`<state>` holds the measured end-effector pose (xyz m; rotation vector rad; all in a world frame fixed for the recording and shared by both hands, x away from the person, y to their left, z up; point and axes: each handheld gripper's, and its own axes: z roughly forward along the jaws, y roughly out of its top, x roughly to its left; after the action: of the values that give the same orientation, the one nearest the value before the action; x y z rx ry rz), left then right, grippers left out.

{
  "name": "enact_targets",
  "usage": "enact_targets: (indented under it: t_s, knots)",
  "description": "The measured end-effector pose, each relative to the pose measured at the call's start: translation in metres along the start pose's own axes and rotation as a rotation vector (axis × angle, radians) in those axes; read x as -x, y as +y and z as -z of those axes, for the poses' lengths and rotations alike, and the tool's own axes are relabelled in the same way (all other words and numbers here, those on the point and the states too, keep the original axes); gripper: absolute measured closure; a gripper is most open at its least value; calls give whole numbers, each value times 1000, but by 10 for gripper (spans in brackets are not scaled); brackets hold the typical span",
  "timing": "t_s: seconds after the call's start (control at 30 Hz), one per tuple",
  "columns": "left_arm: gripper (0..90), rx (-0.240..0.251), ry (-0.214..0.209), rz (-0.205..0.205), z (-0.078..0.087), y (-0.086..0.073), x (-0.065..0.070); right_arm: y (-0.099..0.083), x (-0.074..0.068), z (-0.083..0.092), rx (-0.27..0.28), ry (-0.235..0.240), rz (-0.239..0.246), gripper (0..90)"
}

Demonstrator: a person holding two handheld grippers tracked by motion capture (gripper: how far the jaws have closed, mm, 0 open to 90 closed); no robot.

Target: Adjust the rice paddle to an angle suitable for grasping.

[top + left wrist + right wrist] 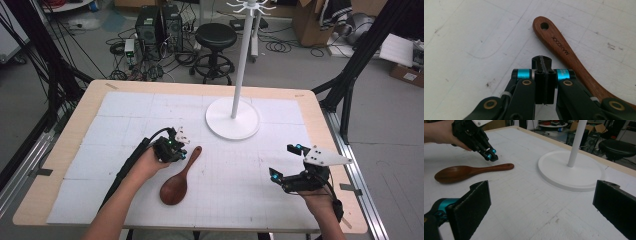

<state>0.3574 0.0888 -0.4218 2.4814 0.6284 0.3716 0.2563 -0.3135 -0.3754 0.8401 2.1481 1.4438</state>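
A dark wooden spoon (181, 177) lies flat on the white mat, bowl toward the front, its handle with a hanging hole pointing to the back right. My left gripper (181, 152) is tilted down just left of the handle end, jaws shut with nothing between them. In the left gripper view the closed fingertips (541, 61) rest beside the spoon's handle (564, 47), apart from it. My right gripper (283, 161) hovers at the front right, jaws wide open and empty. The right gripper view has the spoon (469, 171) and the left gripper (492, 157) beyond its own open jaws (544, 202).
A white stand with a round base (232, 124) and a tall pole (242, 55) sits at the back centre of the mat; its base (564, 170) is near the right gripper. The wooden table edge (75, 125) frames the mat. A stool (216, 37) and equipment stand on the floor behind.
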Motion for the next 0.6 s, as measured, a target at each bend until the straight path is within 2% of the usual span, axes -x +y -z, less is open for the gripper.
enact_targets:
  t_s: [0.43,0.6]
  knots:
    - [898,-27,-24,-36,-12,6,5,0,0,1,-1,-1,-2,5]
    - [898,-19,-36,-36,-14,7,6,0,0,1,-1,-2,-1,5]
